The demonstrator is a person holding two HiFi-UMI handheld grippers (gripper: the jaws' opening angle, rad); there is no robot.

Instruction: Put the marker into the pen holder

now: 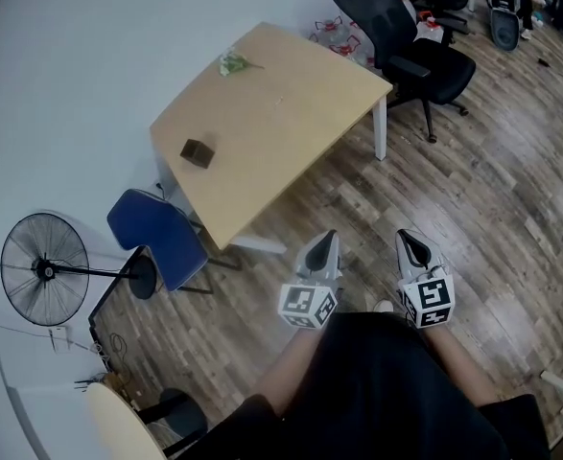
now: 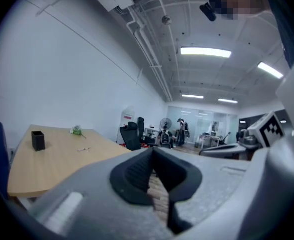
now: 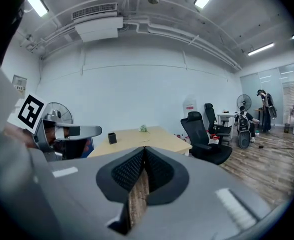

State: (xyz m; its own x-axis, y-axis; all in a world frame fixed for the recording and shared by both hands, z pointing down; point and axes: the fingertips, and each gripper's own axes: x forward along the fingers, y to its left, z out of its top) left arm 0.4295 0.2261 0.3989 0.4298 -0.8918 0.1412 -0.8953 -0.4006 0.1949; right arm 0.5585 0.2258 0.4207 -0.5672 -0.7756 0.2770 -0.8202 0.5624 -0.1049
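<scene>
we hold both claws out over the wood floor (image 1: 473,190), well apart from the table (image 1: 291,132). the left gripper (image 2: 153,153) is clenched on nothing: its dark pads meet at the tips and only floorboards show through the slit below them. the right gripper (image 3: 144,149) is clenched and empty in the same way

the marker (image 2: 83,149) lies flat on the tabletop, a thin pale stick, apart from the pen holder (image 1: 197,152), a small dark box standing toward the table's wall side. in the head view we cannot pick the marker out at all. a green bundle (image 1: 231,63) sits near the far edge, too small to name

the nearest print is the black-and-white square pattern on each gripper's cube (image 1: 308,305), a code rather than words. a white stand (image 3: 189,106) by the far wall bears a red label, too small to read, and a wall panel (image 3: 19,84) is just as unreadable

a blue chair (image 1: 156,233) is partly tucked under the table, beside a fan (image 1: 44,268). our dark clothing fills the bottom of the head view
</scene>
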